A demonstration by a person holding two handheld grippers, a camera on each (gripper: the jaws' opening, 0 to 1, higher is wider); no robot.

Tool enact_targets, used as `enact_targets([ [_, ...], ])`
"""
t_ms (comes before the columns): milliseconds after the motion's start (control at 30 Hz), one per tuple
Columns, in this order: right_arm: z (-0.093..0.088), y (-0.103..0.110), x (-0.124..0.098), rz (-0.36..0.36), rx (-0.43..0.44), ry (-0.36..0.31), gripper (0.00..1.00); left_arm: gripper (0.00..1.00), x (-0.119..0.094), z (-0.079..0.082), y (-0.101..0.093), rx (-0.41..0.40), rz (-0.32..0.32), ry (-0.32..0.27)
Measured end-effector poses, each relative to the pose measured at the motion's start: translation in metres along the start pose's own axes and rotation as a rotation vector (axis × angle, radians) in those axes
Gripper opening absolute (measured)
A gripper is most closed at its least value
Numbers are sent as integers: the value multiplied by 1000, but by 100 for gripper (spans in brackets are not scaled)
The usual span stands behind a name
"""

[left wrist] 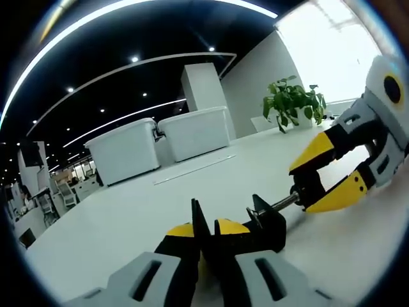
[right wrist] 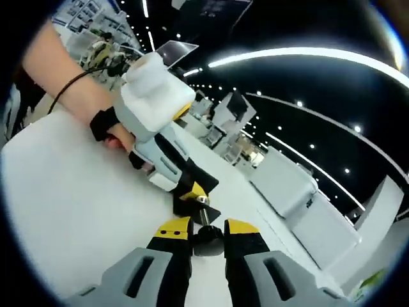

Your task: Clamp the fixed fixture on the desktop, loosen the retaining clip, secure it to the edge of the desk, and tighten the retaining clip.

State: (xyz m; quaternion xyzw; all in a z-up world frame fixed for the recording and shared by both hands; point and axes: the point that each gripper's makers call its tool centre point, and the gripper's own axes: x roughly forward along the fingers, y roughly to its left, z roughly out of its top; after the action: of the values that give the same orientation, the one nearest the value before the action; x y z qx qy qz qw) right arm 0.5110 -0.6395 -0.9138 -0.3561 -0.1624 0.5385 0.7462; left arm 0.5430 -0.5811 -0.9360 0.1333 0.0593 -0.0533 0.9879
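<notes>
The left gripper (left wrist: 206, 238) has its yellow-tipped fingers pressed together on the thin black plate of the small black metal clamp fixture (left wrist: 265, 220), which rests on the white counter (left wrist: 128, 217) just ahead of them. The fixture's silver threaded screw (left wrist: 283, 203) runs away from those fingers to the right gripper (left wrist: 332, 173), whose yellow fingers are closed around the screw's black knob end. In the right gripper view, the right gripper (right wrist: 208, 231) pinches that round black knob (right wrist: 208, 240) between its fingertips, with the left gripper (right wrist: 192, 192) just beyond, held by a person's hand (right wrist: 115, 134). Two white lidded plastic storage bins (left wrist: 160, 144) stand well beyond the fingers; their contents cannot be seen. A green potted plant (left wrist: 293, 102) stands farther off.
</notes>
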Motion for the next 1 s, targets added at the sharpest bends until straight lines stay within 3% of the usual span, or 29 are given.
enact_targets([
  [200,1,8,-1,0,-222,25,18,10,-1,0,0,-1,1,0],
  [267,1,11,-1,1,-247,29,19,10,-1,0,0,0,1,1],
  [400,-1,14,-3,2,-386,59,19,10,-1,0,0,1,1,0],
  [633,0,13,-4,-2,-344,53,19,10,-1,0,0,0,0,1],
  [767,7,15,-7,30,-157,3,20,9,-1,-1,1,-4,4,3],
  [900,23,7,-12,49,210,-108,27,9,-1,-1,1,-7,7,4],
  [1000,12,-13,-7,27,458,-121,30,9,-1,-1,1,-8,6,4],
])
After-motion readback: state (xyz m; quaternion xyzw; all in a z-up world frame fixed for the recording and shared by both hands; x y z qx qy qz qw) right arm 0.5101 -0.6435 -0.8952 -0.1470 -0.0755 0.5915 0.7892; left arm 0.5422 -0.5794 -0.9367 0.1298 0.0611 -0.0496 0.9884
